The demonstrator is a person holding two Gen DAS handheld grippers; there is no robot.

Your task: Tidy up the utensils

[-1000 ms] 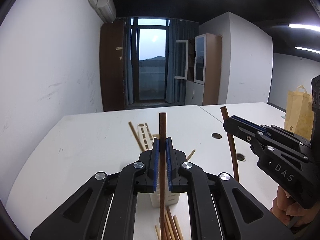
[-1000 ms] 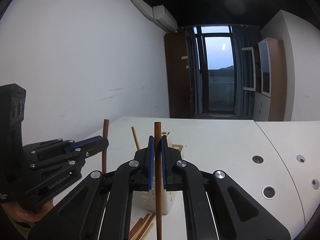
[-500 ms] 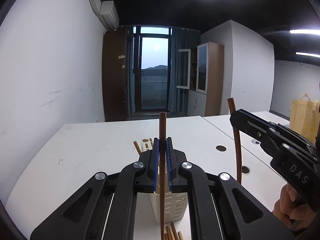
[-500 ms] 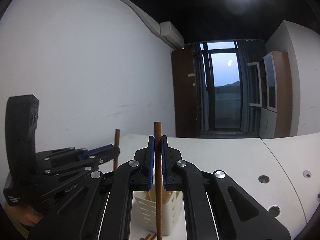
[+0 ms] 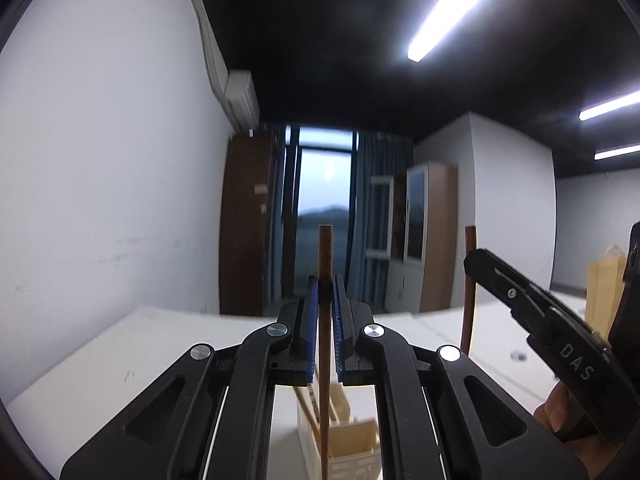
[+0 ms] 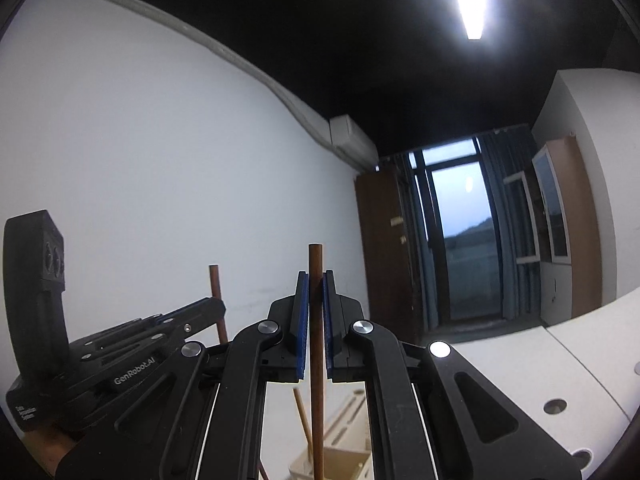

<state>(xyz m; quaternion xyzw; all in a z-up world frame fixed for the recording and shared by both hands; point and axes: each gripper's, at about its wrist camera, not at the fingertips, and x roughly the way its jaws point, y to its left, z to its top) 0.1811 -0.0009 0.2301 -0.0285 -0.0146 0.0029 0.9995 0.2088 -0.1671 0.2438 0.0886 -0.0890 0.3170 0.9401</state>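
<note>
the left gripper [image 5: 325,304] has its blue pads [image 5: 313,320] pinched on a dark brown chopstick [image 5: 325,264], which stands upright between them. the upper end of this chopstick rises above the pads; the lower part runs down toward the cream utensil holder [image 5: 352,448] that stands on the white table [image 5: 120,352] directly under the gripper. whether the lower tip sits inside a compartment or only in front of the holder cannot be told. a lighter wooden chopstick [image 5: 306,402] leans in the holder, just left of the held one.

the right gripper [image 6: 314,304] likewise has its blue pads [image 6: 302,320] pressed against a second dark brown chopstick [image 6: 315,280], held upright. its lower part descends in front of the same holder [image 6: 340,456], and the tip leaves the bottom of the view, so its seating cannot be told. a lighter stick [image 6: 302,416] leans just left of it at the holder.

each gripper appears in the other's view. in the left wrist view, the right gripper is to the right of the holder and above it, with its chopstick [image 5: 469,280] upright and part of a hand [image 5: 560,416] behind it. in the right wrist view, the left gripper is to the left of the holder, with its chopstick [image 6: 216,292] upright.

beyond the holder, the far wall carries a window [image 5: 326,216] with a brown cabinet [image 5: 242,224] beside it.
</note>
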